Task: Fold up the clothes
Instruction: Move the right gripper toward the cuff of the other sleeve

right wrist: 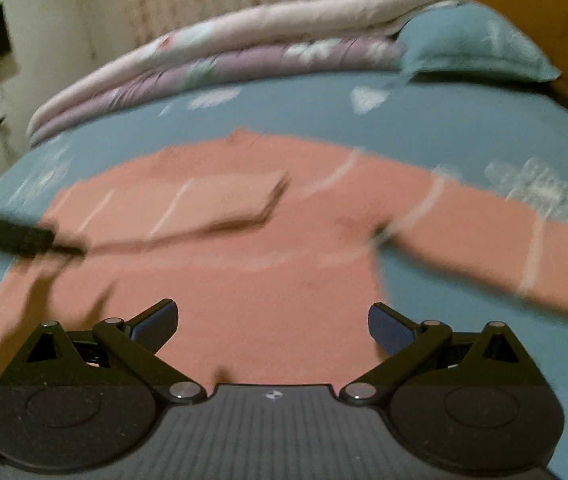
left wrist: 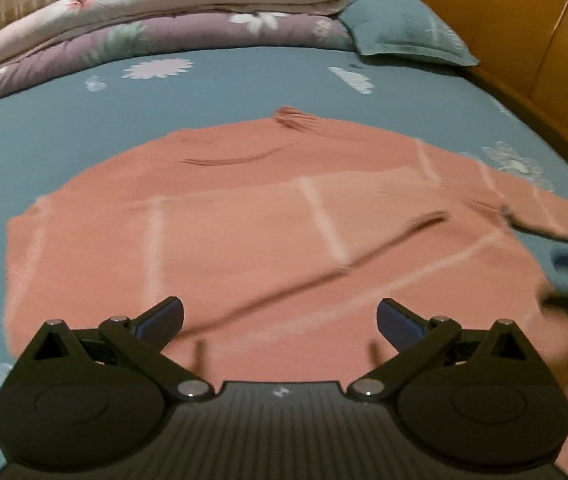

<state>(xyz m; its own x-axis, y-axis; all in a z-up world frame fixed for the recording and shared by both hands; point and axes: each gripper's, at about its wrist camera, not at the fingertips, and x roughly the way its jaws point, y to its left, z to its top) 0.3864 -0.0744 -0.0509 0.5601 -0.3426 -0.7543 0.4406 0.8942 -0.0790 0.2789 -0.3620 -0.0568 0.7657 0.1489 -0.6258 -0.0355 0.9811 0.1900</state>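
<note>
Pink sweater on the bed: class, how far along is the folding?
Done: the pink sweater lies on the blue sheet, one sleeve folded across its chest. In hand: nothing; left gripper and right gripper hover open. Left: the outstretched sleeve and body folds.

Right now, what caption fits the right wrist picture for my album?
Open right gripper above a pink sweater on the blue floral bed sheet, one sleeve stretched out.
</note>
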